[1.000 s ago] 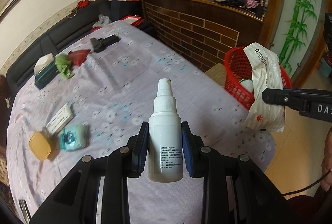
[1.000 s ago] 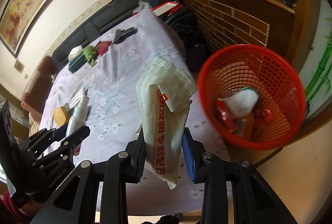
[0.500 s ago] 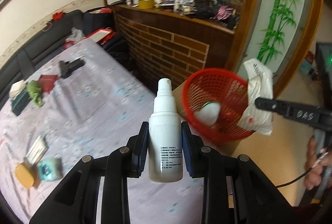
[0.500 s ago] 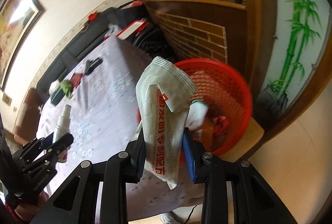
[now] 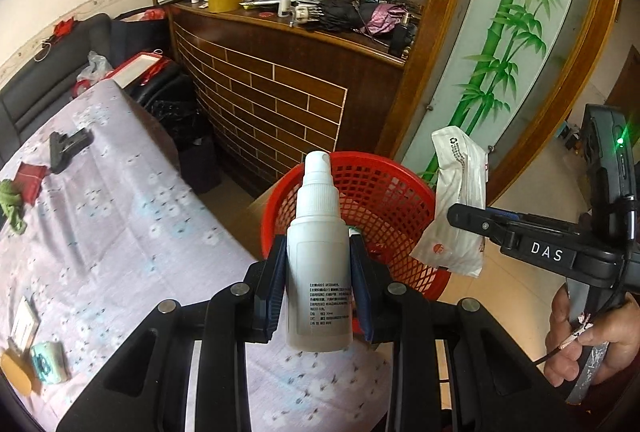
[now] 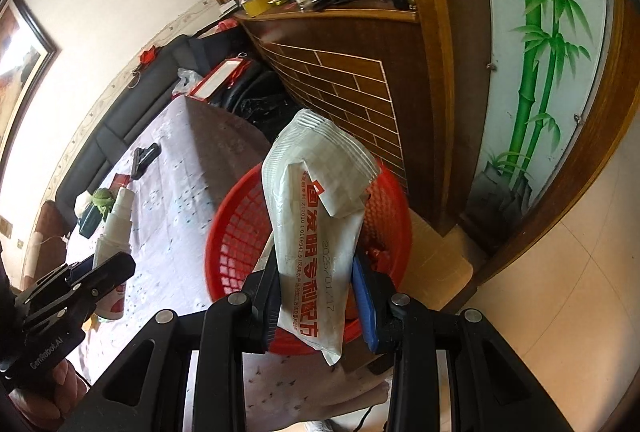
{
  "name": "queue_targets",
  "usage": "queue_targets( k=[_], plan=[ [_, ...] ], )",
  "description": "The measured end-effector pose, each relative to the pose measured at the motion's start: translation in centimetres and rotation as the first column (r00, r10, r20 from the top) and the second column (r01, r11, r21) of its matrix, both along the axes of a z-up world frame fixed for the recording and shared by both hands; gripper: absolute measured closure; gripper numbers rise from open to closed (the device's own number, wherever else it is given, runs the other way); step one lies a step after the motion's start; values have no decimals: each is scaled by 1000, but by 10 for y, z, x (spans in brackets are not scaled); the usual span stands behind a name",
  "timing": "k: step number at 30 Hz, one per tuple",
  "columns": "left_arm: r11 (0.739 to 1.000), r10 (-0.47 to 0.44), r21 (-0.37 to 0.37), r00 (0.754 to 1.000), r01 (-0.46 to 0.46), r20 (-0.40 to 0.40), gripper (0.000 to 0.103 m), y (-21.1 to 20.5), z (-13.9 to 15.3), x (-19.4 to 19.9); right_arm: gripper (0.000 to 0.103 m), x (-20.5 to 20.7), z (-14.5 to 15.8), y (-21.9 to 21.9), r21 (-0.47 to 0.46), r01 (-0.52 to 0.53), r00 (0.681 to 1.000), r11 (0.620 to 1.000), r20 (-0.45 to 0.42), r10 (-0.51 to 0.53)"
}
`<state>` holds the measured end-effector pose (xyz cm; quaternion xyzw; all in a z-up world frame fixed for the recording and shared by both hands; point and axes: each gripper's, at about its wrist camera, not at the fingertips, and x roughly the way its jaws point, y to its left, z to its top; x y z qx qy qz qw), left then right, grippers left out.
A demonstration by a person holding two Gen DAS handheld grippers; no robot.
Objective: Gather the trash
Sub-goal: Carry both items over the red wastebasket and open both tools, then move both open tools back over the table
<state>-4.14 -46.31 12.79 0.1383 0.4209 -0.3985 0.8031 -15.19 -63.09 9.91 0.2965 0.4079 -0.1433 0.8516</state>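
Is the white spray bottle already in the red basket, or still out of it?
Out. The spray bottle is upright, clamped between the left gripper pads, with the red basket beyond it.

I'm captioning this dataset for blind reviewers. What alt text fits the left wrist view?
The left hand-held gripper grips an upright white spray bottle before a red mesh basket. At right, the right hand-held gripper holds a white packet by the basket; a floral-clothed table lies left.
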Motion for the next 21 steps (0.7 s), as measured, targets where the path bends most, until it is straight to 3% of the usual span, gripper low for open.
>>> queue_targets(
  k=[12, 13, 16, 17, 21],
  plan=[
    [1000, -9, -6, 999, 9, -45, 74, -38, -14, 12, 68, 16, -8, -19, 5, -32, 999, 999, -20, 32],
    [1000, -4, -11, 999, 4, -45, 72, -39, -14, 13, 66, 17, -9, -19, 4, -38, 999, 999, -21, 38],
    [1000, 6, -19, 999, -7, -50, 50, -39, -13, 15, 60, 21, -11, -18, -10, -52, 998, 999, -31, 51],
    [1000, 11, -25, 999, -12, -47, 50, -37, -12, 16, 53, 22, -12, -19, -7, -54, 998, 999, -31, 54],
    [999, 27, -22, 999, -28, -41, 50, -30, -11, 17, 51, 20, -9, -22, -17, -39, 999, 999, -23, 39]
  ],
)
